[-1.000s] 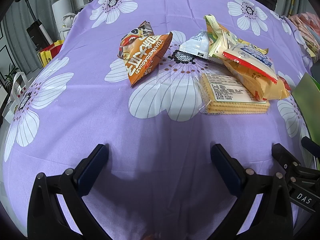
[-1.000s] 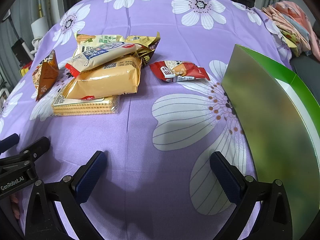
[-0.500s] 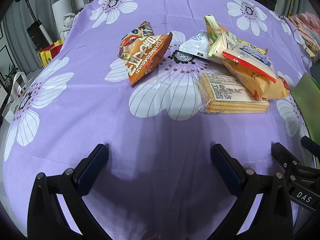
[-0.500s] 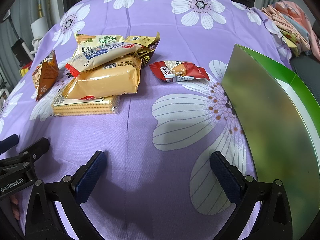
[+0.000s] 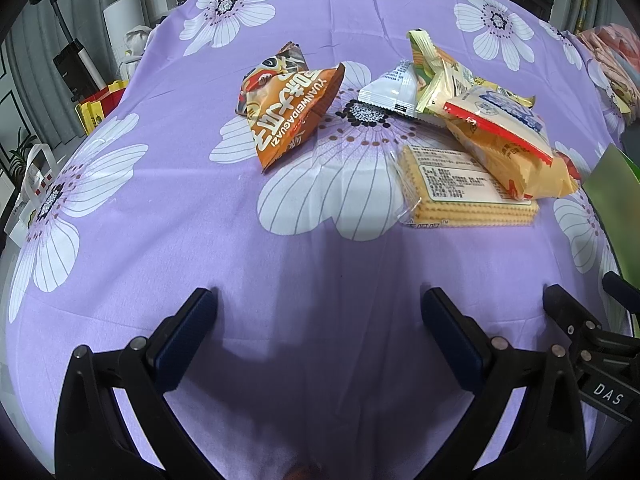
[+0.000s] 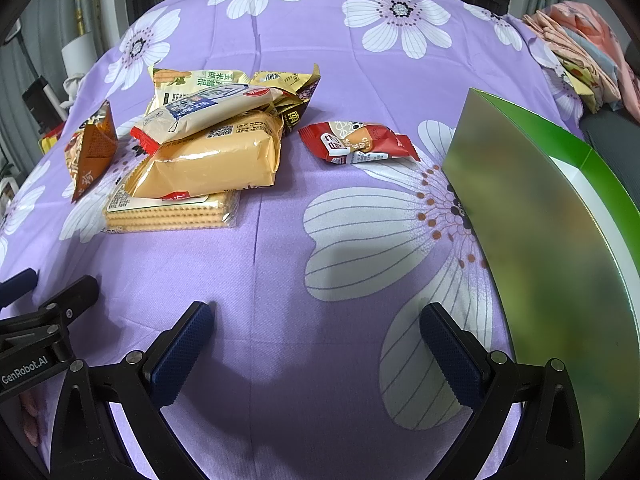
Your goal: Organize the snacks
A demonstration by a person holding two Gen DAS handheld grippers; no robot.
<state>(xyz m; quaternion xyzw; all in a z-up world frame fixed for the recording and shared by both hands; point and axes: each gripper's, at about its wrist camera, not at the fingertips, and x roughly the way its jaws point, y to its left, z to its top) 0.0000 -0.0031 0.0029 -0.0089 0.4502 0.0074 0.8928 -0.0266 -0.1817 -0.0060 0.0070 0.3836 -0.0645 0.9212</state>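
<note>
Snack packs lie on a purple flowered cloth. In the left wrist view an orange seed bag [image 5: 286, 108] lies far ahead, with a white sachet [image 5: 390, 94], a cracker pack [image 5: 464, 186] and a yellow bag [image 5: 508, 152] to its right. My left gripper [image 5: 320, 320] is open and empty, low over the cloth. In the right wrist view the cracker pack [image 6: 172, 210] sits under the yellow bag [image 6: 216, 160] and a white-blue pack [image 6: 212, 110]. A red snack pack [image 6: 356, 142] lies alone. My right gripper [image 6: 316, 332] is open and empty.
A green box [image 6: 532, 208] stands open at the right, its edge also in the left wrist view [image 5: 612, 184]. Folded cloths [image 6: 580, 52] lie at the far right. Bags and a stand [image 5: 68, 68] sit beyond the left edge of the cloth.
</note>
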